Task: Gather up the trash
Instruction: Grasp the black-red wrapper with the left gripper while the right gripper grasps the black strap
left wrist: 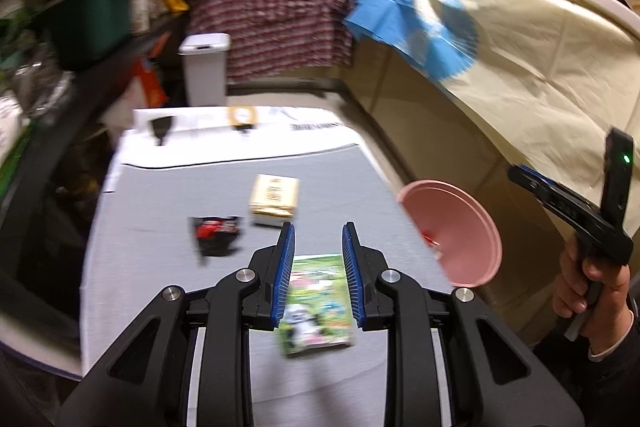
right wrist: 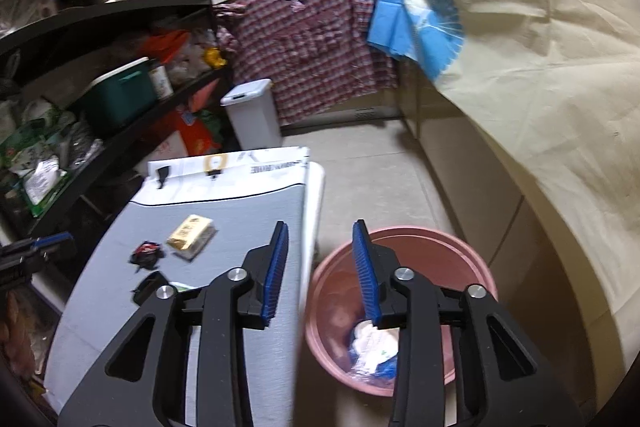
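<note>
On the grey table point(left wrist: 152, 211) lie a green snack packet with a panda print point(left wrist: 318, 307), a black and red wrapper point(left wrist: 216, 233) and a beige box point(left wrist: 274, 201). My left gripper point(left wrist: 319, 227) hovers open above the green packet, with nothing between its blue pads. A pink basin point(right wrist: 472, 259) stands on the floor right of the table, with white and blue trash point(right wrist: 374, 347) inside. My right gripper point(right wrist: 321, 225) hangs open and empty over the gap between table edge and basin. The wrapper point(right wrist: 146, 251) and box point(right wrist: 192, 231) also show in the right wrist view.
A white lidded bin point(right wrist: 254, 115) stands beyond the table's far end. Black shelves point(right wrist: 120, 7) crowded with pots, bags and a green cooler line the left side. A cream cloth point(right wrist: 540, 87) covers the counter on the right. A hand point(left wrist: 592, 287) holds the right gripper point(left wrist: 520, 175).
</note>
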Action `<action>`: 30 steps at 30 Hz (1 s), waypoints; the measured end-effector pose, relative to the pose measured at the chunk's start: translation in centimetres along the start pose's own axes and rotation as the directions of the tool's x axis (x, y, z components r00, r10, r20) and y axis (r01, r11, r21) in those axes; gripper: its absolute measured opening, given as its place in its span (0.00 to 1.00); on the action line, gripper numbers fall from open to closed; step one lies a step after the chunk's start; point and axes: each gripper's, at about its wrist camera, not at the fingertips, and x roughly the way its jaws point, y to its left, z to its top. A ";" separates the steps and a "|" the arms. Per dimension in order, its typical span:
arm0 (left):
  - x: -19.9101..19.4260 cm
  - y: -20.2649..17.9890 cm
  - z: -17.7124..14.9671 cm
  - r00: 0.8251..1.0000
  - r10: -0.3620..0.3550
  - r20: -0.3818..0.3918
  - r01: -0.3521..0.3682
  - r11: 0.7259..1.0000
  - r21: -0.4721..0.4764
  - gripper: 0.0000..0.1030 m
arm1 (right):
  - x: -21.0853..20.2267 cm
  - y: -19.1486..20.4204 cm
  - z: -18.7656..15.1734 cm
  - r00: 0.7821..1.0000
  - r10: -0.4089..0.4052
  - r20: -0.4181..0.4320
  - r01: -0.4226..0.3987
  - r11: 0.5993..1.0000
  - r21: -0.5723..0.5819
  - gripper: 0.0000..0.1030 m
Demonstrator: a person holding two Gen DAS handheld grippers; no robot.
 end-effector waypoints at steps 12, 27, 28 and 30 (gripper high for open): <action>0.2 7.8 -0.7 0.995 0.095 0.040 -0.089 0.988 -0.127 0.20 | 2.0 10.3 -3.7 0.985 0.168 -0.033 -0.170 0.983 -0.070 0.15; 1.9 11.7 -1.1 0.993 0.119 0.027 -0.114 0.982 -0.154 0.20 | 8.6 19.5 -7.7 0.943 0.268 -0.196 -0.297 0.945 -0.137 0.17; 2.1 11.8 -1.1 0.993 0.119 0.025 -0.114 0.981 -0.155 0.20 | 9.0 19.7 -7.8 0.941 0.268 -0.207 -0.298 0.945 -0.136 0.17; 2.5 12.2 -1.1 0.993 0.119 0.017 -0.115 0.981 -0.158 0.20 | 10.1 20.1 -8.2 0.935 0.265 -0.237 -0.301 0.945 -0.129 0.21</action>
